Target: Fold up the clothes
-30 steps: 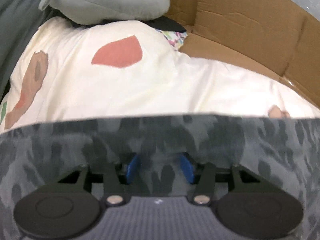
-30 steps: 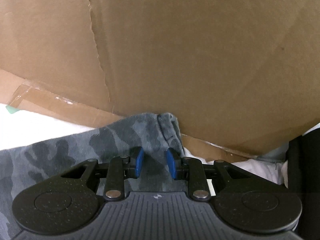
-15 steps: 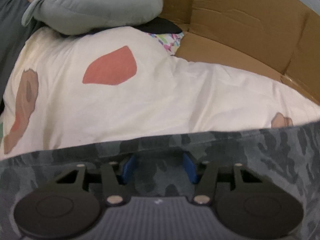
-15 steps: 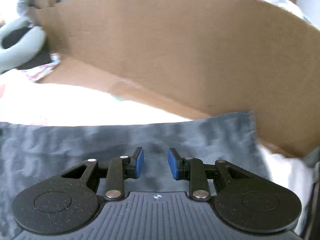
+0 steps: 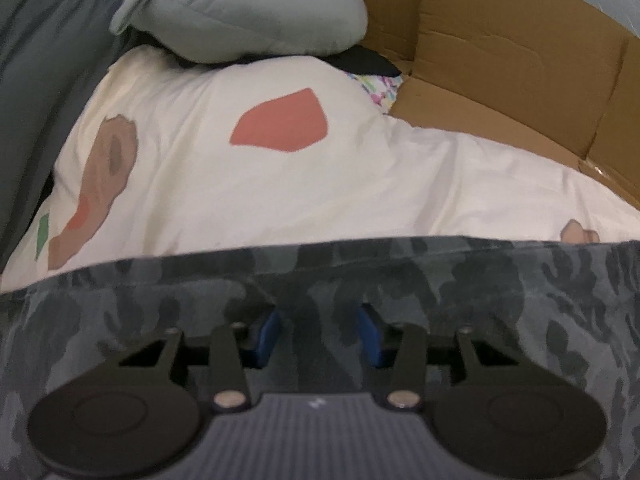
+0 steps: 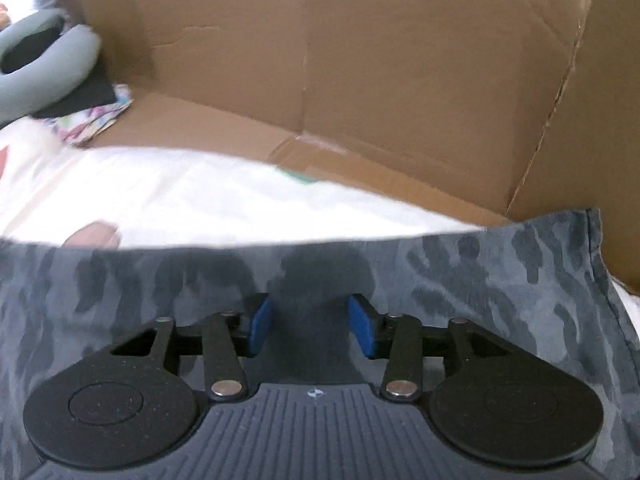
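A grey camouflage garment (image 5: 480, 280) lies spread flat on white bedding (image 5: 280, 192), its far edge running straight across both views. My left gripper (image 5: 319, 334) sits low over the cloth. Its jaws are closing, the blue pads (image 5: 268, 336) still well apart, with flat cloth in the gap and nothing pinched. In the right wrist view the garment (image 6: 500, 264) ends in a corner at the right. My right gripper (image 6: 310, 326) is over it with its jaws opening, the pads clear of the cloth lying beneath them.
A cardboard box (image 5: 500, 60) walls the far and right sides, close behind the garment (image 6: 400, 80). A grey neck pillow (image 5: 248, 12) rests on a black item at the bedding's far end, by a colourful patterned cloth (image 5: 378, 86). Dark fabric (image 5: 36, 60) lies at the left.
The right gripper swung away from the cardboard wall and the bunched corner, which now lies flat, and its jaws widened. The left gripper barely moved and its pads drew a little closer.
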Tool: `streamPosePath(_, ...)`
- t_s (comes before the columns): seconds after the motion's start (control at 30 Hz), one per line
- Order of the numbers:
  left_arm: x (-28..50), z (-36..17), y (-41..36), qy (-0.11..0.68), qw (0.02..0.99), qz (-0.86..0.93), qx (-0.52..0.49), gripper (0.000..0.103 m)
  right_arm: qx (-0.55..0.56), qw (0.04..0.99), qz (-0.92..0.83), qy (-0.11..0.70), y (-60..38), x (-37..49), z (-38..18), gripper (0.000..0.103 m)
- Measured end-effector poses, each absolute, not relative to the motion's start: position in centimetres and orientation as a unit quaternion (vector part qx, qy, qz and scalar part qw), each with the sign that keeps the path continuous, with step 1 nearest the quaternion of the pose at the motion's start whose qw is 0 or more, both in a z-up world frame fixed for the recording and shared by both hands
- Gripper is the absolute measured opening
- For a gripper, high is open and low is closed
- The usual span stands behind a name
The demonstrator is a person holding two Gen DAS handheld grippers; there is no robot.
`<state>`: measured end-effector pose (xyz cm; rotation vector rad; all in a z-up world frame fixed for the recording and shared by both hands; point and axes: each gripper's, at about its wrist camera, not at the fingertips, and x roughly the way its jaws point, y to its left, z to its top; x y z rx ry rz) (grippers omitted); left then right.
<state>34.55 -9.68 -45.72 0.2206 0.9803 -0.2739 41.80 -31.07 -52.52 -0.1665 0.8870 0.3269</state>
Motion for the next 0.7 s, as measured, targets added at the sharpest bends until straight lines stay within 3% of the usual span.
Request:
streamPosePath(0.13,33.8,-44.7,-7.9,0.465,0.870,-0.124,0.104,0.047,-0.074,0.888,0.138,0.431,-30.4,43.9,-52.7,0.062)
streamPosePath(0.27,32.3,-42.1,-4.5,0.448,0.883,-0.111,0.086,0.047,-0.077,0.881,0.128,0.448,-30.4,45.6,-52.9,0.081)
streamPosePath(0.43,30.2,-39.2,1.0,0.450,0.881,-0.089,0.114,0.047,-0.100,0.867,0.132,0.470,-31.0,46.6,-51.1,0.074)
streamPosePath(0.7,28.3,-34.8,10.9,0.461,0.881,-0.006,0.110,0.047,-0.102,0.869,0.154,0.460,-32.5,45.6,-45.9,0.074)
